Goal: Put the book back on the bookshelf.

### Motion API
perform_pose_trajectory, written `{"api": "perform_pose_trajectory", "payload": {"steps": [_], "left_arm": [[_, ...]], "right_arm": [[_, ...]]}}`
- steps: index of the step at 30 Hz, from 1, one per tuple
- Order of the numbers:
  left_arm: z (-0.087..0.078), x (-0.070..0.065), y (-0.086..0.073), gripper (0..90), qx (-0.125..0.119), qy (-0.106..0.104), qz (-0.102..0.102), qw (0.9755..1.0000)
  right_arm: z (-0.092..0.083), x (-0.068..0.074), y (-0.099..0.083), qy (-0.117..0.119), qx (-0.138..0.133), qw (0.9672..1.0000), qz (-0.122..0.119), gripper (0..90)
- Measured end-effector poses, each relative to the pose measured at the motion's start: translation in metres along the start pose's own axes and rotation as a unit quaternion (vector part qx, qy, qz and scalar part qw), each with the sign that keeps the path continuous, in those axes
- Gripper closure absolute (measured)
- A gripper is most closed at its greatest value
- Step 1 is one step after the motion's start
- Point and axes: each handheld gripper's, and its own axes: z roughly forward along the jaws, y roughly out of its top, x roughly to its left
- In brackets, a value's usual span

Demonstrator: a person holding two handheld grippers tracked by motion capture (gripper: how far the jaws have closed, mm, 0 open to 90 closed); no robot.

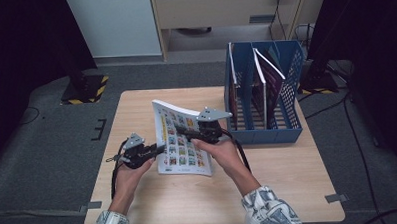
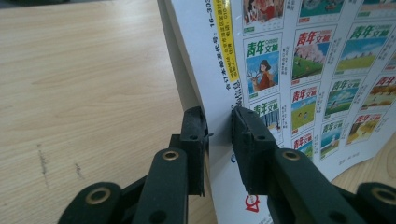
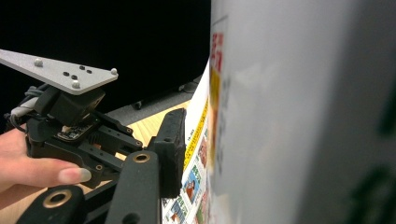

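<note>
Standing tilted near the table's [image 1: 136, 101] middle, the magazine [image 1: 180, 140] was pinched at its spine edge by the left gripper [image 2: 218, 140]; the right gripper's [image 3: 187, 149] jaws straddled it, grip uncertain, steadying it for the blue rack [image 1: 286, 89].

Even light, blurred close-up magazine [image 3: 299, 112]
</note>
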Motion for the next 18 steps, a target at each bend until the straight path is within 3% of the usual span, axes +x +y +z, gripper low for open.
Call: {"api": "perform_pose_trajectory", "payload": {"steps": [10, 14, 16, 18], "left_arm": [[-0.0034, 0.0014, 0.0022, 75.1, -0.009, 0.005, 0.0, 0.9999], [-0.0108, 0.0044, 0.0054, 88.5, -0.047, 0.009, -0.01, 0.9988], [-0.0089, 0.0003, 0.0075, 88.9, -0.037, 0.015, 0.009, 0.9992], [-0.0085, 0.0003, 0.0084, 88.0, -0.035, 0.018, -0.001, 0.9992]], "right_arm": [[-0.0009, -0.0013, 0.003, 0.0, -0.005, 1.0, 0.007, 63.9], [-0.002, -0.0012, 0.005, 0.0, -0.003, 1.0, 0.004, 66.1], [0.0001, -0.0001, 0.004, 0.005, 0.001, 1.0, 0.0, 70.5], [0.002, 0.0025, 0.0043, -0.007, 0.001, 0.9999, -0.012, 72.3]]}}
